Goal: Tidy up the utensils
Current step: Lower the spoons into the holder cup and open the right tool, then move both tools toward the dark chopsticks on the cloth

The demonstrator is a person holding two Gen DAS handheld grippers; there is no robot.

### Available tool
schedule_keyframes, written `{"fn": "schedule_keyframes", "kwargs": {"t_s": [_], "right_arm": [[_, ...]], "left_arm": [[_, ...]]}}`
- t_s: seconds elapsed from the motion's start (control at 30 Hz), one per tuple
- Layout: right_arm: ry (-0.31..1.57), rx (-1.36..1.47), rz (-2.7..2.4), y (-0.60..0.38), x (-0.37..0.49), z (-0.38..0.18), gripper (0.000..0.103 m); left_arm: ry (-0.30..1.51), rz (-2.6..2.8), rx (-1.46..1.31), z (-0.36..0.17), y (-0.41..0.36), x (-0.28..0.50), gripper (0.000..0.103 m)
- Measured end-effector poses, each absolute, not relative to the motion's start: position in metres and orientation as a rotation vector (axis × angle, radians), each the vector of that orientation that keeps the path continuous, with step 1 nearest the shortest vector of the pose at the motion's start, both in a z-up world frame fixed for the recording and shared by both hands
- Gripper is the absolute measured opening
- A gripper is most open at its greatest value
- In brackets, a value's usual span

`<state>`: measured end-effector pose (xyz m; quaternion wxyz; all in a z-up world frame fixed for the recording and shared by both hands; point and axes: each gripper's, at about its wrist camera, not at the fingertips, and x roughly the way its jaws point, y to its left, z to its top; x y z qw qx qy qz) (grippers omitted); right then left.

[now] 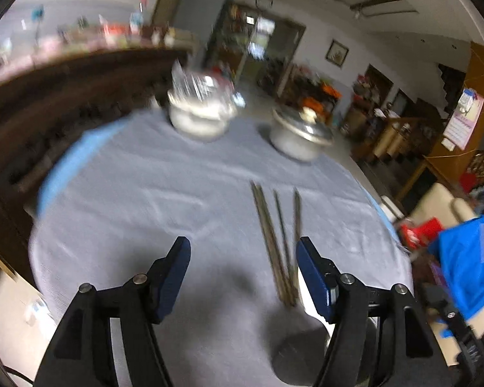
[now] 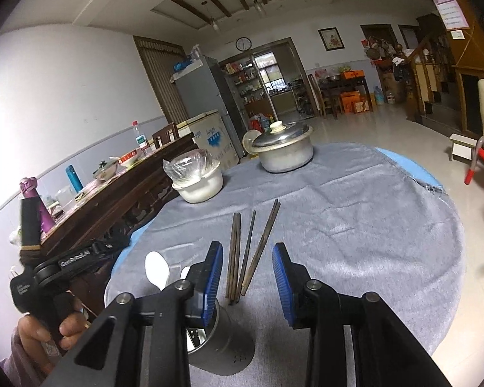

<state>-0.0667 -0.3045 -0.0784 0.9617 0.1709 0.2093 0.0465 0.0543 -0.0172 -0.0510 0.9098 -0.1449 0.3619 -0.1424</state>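
On the round table's grey cloth (image 2: pixel 355 225), farthest left, a left hand (image 2: pixel 48 329) wrapped round its tool's handle. In that tool's own blurred view, left gripper (image 1: pixel 242 245) with fingers spread wide, pinching nothing. Next along, a white spoon (image 2: pixel 156 269) just beside the metal holder (image 2: pixel 222 345), possibly leaning in it; hard to tell behind the finger. Farther right, loose chopsticks (image 2: pixel 235 245) flat on the cloth, fanned apart at the far ends, bunched at the near ends close to the holder. Directly above them, right gripper (image 2: pixel 247 246), fingers likewise parted and empty.

Likely step: gathering the chopsticks. Best to lower over the bunched near ends, close there to catch several together, lift level, then tip upright into the holder.
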Motion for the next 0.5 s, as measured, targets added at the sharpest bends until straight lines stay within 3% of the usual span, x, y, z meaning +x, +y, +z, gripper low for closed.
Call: {"fn": "schedule_keyframes", "kwargs": {"t_s": [0.2, 0.5], "right_arm": [[0.426, 0.349, 0.092, -0.305, -0.067, -0.080, 0.035], [0.431, 0.350, 0.097, -0.305, -0.069, -0.082, 0.035]], "left_arm": [[0.950, -0.461, -0.520, -0.080, -0.015, 0.081, 0.069], [1.018, -0.609, -0.611, -0.093, -0.035, 0.088, 0.069]]}}
